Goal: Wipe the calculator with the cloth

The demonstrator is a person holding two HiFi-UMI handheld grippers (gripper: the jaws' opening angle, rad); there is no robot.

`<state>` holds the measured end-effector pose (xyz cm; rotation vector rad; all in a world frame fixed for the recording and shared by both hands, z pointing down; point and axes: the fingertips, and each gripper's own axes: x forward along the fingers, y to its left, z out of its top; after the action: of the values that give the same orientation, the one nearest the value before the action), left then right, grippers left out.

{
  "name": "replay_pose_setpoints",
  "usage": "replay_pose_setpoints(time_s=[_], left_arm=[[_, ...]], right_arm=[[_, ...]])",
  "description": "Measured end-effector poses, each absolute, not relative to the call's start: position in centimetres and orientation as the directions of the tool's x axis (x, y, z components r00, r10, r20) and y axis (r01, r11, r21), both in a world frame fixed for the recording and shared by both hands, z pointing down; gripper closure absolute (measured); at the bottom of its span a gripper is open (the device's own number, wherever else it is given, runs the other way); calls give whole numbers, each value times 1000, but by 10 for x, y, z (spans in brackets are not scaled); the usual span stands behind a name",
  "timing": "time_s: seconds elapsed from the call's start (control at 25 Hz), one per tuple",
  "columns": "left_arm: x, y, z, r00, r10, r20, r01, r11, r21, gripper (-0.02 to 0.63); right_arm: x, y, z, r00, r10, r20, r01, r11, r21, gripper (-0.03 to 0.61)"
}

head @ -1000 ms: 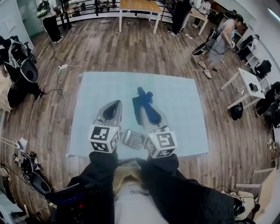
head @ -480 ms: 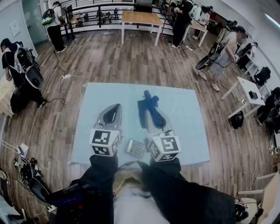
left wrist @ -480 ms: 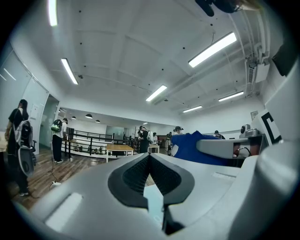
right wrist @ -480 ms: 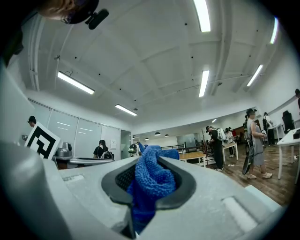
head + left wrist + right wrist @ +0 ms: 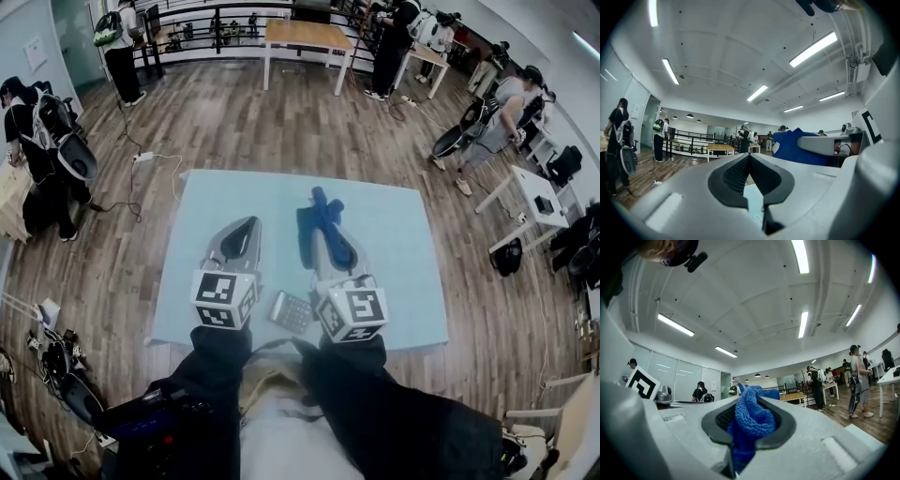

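A small grey calculator (image 5: 292, 312) lies near the front edge of the light blue mat (image 5: 394, 225), between my two grippers' marker cubes. My right gripper (image 5: 330, 246) is shut on a blue cloth (image 5: 319, 225), which sticks out past its tips and hangs above the mat; the cloth (image 5: 752, 420) fills the jaws in the right gripper view. My left gripper (image 5: 239, 242) is held level to the left of it, shut with nothing between its pads (image 5: 740, 173). Both grippers are raised and pointing away from me, beyond the calculator.
The mat lies on a wooden floor. Several people stand around the room's edges, with tables (image 5: 302, 37) at the back and right. Cables and bags lie on the floor at the left (image 5: 56, 356).
The view has shifted slightly; both grippers and the cloth sit a little farther right and lower in frame. The calculator has stayed in place between the cubes.
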<state>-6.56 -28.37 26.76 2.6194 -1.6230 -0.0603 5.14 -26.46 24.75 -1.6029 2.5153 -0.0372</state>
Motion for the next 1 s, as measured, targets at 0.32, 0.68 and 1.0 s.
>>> replay_pose_setpoints(time_s=[0.32,0.68,1.0], left_arm=[[-70,-271,276,436,-900,11,-898,-434,74,617],[-73,-262,287,415,-909,31,-908,-412,80,617],[-81,-257,291,399,-916,50,-915,-394,84,617]], right_arm=[[51,-253,252,-407,-905,-121,-900,420,-117,520],[53,-247,262,-410,-905,-114,-898,423,-126,522],[48,-245,266,-424,-900,-105,-889,436,-140,522]])
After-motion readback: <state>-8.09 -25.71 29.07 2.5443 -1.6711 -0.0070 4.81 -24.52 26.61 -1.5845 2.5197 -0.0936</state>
